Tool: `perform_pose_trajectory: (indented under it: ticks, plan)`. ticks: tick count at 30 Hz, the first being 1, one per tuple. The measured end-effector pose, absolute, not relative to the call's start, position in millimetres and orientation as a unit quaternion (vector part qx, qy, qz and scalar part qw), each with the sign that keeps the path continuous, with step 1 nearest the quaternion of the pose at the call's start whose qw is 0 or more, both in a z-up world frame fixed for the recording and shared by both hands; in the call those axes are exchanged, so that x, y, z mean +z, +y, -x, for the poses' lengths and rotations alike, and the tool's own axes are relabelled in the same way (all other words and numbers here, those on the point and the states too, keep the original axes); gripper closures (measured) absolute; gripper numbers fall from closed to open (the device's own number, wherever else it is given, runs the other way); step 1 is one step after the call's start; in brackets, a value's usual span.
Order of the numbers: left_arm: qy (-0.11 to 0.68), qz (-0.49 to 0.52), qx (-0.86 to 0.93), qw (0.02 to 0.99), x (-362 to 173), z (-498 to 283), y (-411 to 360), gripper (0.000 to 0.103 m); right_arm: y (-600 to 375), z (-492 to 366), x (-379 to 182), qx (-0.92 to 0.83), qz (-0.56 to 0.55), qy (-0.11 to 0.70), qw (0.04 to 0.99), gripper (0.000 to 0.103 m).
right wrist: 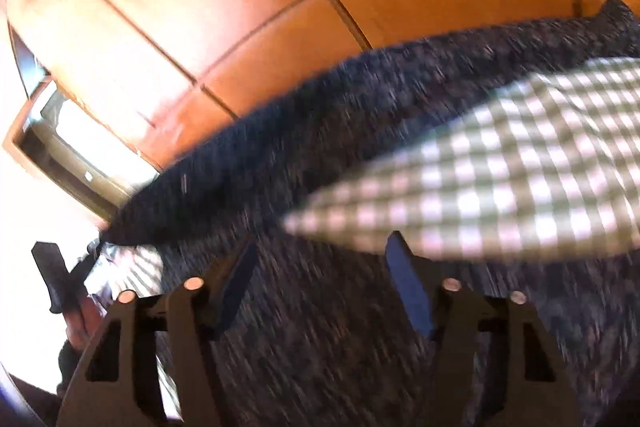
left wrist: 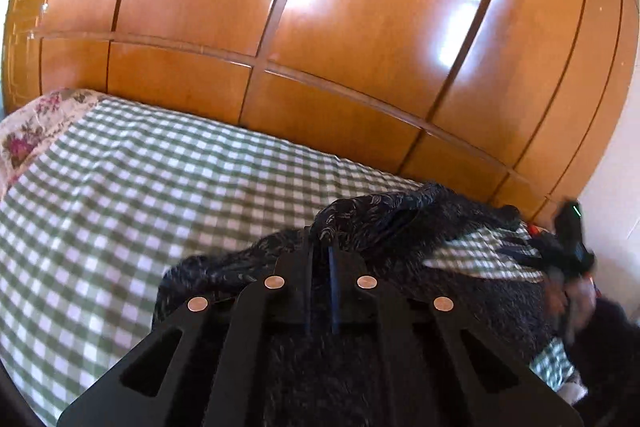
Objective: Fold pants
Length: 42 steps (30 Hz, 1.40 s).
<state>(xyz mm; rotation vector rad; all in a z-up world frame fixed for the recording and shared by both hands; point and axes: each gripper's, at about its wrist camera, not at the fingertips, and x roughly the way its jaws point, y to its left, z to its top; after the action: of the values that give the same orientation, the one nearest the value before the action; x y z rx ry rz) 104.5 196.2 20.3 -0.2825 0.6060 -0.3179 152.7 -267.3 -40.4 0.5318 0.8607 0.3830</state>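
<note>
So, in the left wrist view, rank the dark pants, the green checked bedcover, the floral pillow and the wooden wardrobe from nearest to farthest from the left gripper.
1. Dark pants: clamped in the left gripper, at its fingertips.
2. Green checked bedcover: under and left of the pants.
3. Floral pillow: far left end of the bed.
4. Wooden wardrobe: behind the bed.

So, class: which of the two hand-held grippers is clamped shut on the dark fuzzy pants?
The left hand-held gripper: its fingers pinch the dark fuzzy pants; the right hand-held gripper gapes open.

A bed [left wrist: 120, 187] with green-and-white check cover (floral quilt [left wrist: 32, 131] at one corner) carries dark patterned pants [left wrist: 360, 227]
</note>
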Motion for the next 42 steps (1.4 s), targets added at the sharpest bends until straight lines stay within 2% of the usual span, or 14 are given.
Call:
perform_pose_trajectory:
  ticks: [5,13,16,17,18,21,25,31,35,39,42]
  plan:
    - [0.306,0.146,-0.165,0.926,11.0,-89.2,196.8,0.098,-259.0,-227.3,-34.6,0.192,-0.290,0.417,0.840,0.045]
    - [0.323,0.132,-0.178,0.920,3.9,-86.9,195.5,0.098,-266.6,-324.9,-60.9,0.125,-0.365,0.433,0.815,0.048]
    - [0.329,0.124,-0.169,0.921,3.0,-90.4,196.9,0.098,-270.3,-348.4,-67.0,0.102,-0.373,0.436,0.812,0.067]
    - [0.328,0.125,-0.157,0.923,4.1,-95.4,199.8,0.098,-269.8,-356.3,-68.6,0.088,-0.360,0.443,0.816,0.084]
    - [0.327,0.122,-0.141,0.926,5.9,-101.1,201.9,0.098,-268.6,-361.3,-69.0,0.079,-0.346,0.450,0.820,0.096]
    - [0.311,0.101,-0.077,0.942,18.4,-132.1,210.1,0.098,-264.9,-367.2,-58.2,0.071,-0.313,0.448,0.834,0.097]
    - [0.280,0.111,-0.021,0.953,38.9,-163.5,228.5,0.098,-266.7,-342.8,-11.7,0.106,-0.299,0.402,0.859,0.097]
    - [0.266,0.122,-0.014,0.956,41.5,-137.7,240.2,0.098,-277.1,-249.6,41.2,0.185,-0.268,0.346,0.880,0.097]
    - [0.279,0.137,-0.015,0.950,26.1,-92.5,245.5,0.098,-272.7,-181.6,38.2,0.217,-0.257,0.349,0.875,0.097]
    - [0.313,0.154,-0.004,0.937,-2.9,-56.9,247.5,0.098,-271.7,-122.1,5.0,0.230,-0.270,0.380,0.854,0.097]
    - [0.359,0.183,0.007,0.915,-32.6,-40.7,249.9,0.091,-267.3,-95.7,-29.1,0.222,-0.280,0.413,0.837,0.097]
